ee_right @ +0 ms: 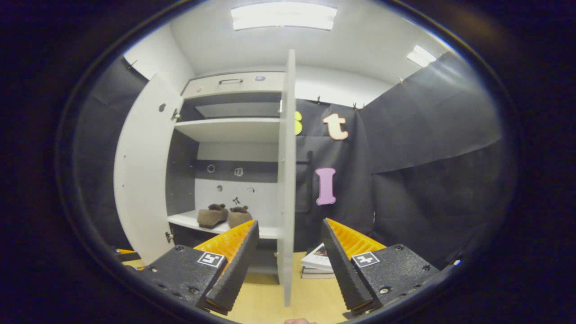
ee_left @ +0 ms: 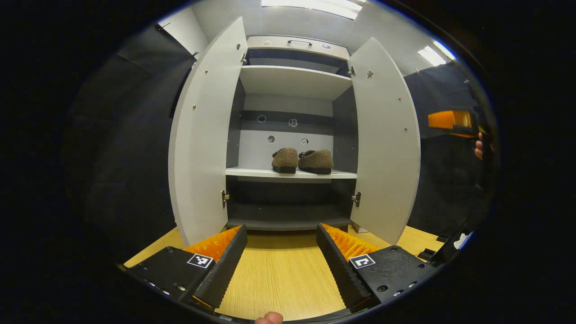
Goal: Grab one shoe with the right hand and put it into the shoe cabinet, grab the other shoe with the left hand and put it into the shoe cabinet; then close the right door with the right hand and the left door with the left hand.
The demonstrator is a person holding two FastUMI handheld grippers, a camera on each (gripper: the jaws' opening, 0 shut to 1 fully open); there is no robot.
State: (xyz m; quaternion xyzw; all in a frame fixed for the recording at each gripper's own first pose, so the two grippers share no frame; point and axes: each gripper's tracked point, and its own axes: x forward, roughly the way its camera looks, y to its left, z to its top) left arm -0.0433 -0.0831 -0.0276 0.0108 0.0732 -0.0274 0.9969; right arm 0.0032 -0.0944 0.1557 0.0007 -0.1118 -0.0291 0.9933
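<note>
Sitting side by side on the middle shelf (ee_left: pixel 252 172) of the shoe cabinet (ee_left: pixel 292 45), the left shoe (ee_left: pixel 285 159) and the right shoe (ee_left: pixel 317 160) nearly touch, toes facing out. Both doors stand open: the left door (ee_left: pixel 202 135) and the right door (ee_left: pixel 387 139) swing outward over the wooden floor (ee_left: pixel 279 274). The left gripper (ee_left: pixel 281 252) hangs in front of the cabinet, jaws wide apart and holding nothing. In the right gripper view, the right gripper (ee_right: pixel 290 252) is also spread wide and empty, with the right door's edge standing between its fingers, apart from both. A stack of books (ee_right: pixel 317 263) lies on the floor beyond that door.
</note>
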